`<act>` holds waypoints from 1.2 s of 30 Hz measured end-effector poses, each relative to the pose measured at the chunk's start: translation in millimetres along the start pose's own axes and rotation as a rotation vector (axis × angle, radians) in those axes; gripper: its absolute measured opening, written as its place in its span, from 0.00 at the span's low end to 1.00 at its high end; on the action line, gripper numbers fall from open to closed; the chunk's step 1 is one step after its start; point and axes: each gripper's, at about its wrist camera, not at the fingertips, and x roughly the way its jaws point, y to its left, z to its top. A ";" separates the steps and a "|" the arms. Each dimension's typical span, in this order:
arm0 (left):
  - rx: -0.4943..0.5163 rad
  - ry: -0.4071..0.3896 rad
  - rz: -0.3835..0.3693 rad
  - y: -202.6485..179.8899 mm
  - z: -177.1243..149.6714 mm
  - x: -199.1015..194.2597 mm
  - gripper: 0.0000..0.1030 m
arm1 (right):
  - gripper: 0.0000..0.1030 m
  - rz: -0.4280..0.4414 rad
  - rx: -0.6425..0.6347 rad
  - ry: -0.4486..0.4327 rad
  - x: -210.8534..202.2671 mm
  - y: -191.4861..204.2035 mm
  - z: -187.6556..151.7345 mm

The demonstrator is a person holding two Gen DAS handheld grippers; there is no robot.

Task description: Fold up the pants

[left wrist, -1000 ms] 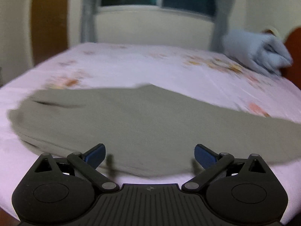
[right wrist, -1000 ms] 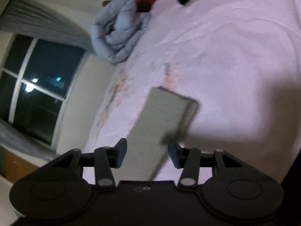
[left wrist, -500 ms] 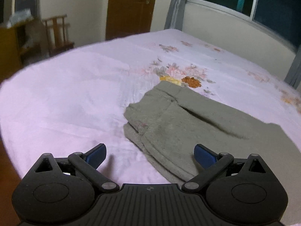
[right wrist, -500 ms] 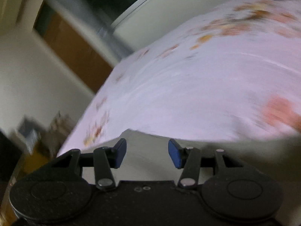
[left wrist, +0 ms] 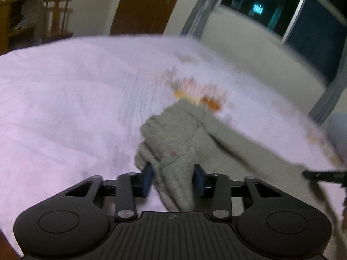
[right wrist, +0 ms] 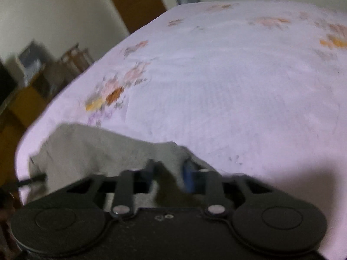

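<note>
Grey-green pants lie on a pink floral bed sheet. My left gripper is shut on the waist end of the pants, with bunched fabric between its blue pads. In the right wrist view the pants stretch to the left, and my right gripper is shut on a raised fold of the pants. The other gripper's tip shows at the right edge of the left wrist view. Both views are blurred by motion.
A brown door and a wooden chair stand beyond the bed. A window with grey curtains is at the back right. A wooden shelf stands left of the bed. A blue-grey bundle lies at the right.
Both grippers went from open above the bed to shut on the pants. The left one moved in on the waist end; the right one dropped to the pants' edge.
</note>
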 end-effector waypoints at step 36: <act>0.495 0.079 -0.196 -173.6 -80.2 -30.7 0.89 | 0.72 -0.433 0.676 -0.541 -341.8 -102.2 -281.7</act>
